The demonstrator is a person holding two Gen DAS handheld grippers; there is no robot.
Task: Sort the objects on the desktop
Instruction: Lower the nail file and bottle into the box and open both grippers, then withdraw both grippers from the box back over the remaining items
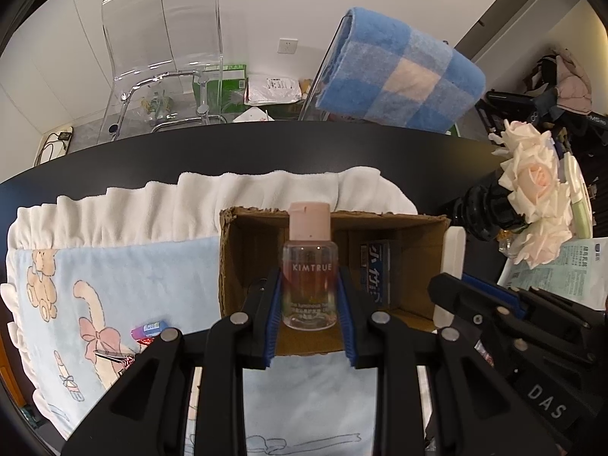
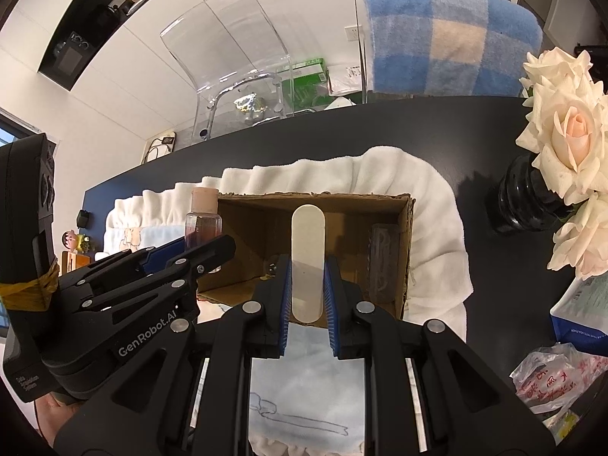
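Note:
My left gripper (image 1: 309, 300) is shut on a clear KIMTRUE bottle (image 1: 309, 266) with a pink cap, held upright over the near wall of an open cardboard box (image 1: 235, 266). A blue and white carton (image 1: 376, 273) stands inside the box. My right gripper (image 2: 307, 288) is shut on a flat white oblong case (image 2: 307, 258), held upright above the same box (image 2: 402, 247). In the right wrist view the bottle (image 2: 201, 220) and left gripper (image 2: 182, 254) show at the left. In the left wrist view the white case (image 1: 452, 266) and right gripper (image 1: 456, 285) show at the right.
The box rests on a pale blue cartoon blanket (image 1: 114, 266) with white frills on a black table (image 1: 266, 152). A small purple tube (image 1: 150, 330) lies on the blanket. Roses in a black vase (image 2: 532, 197), leaflets (image 1: 562, 273) and a plastic bag (image 2: 558, 376) sit right. Clear chairs (image 1: 167, 49) stand behind.

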